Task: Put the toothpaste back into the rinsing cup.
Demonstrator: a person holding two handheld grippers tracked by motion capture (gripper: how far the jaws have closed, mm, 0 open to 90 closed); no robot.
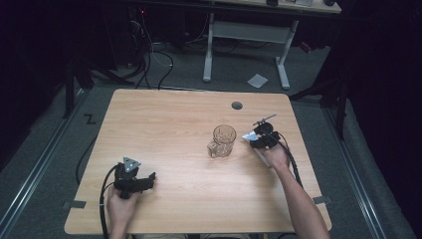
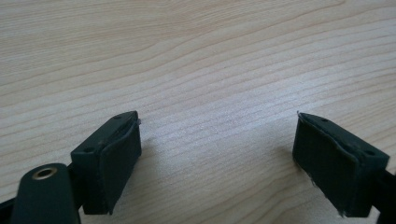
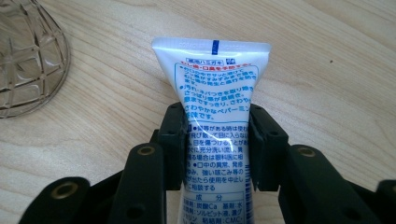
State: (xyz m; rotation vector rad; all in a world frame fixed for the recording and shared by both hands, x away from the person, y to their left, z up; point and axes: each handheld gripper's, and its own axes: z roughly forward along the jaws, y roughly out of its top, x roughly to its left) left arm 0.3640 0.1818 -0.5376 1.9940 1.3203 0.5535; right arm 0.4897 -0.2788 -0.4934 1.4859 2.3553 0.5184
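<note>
Now right gripper (image 3: 217,140) clamped on toothpaste tube (image 3: 215,93) near table's (image 1: 164,124) right edge, beside glass mug (image 1: 222,141), likely for drop-in; left gripper (image 2: 217,154) apart, idle near front-left corner.

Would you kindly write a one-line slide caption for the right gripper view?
Right tongs clamp a white toothpaste tube over the wooden table, beside a clear glass mug.

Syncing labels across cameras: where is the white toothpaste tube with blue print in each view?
High view: white toothpaste tube with blue print, right of centre, beside the clear glass mug.
Left gripper view: not in it.
Right gripper view: tube centre, between the jaws.
Shared landmark: mug.
</note>
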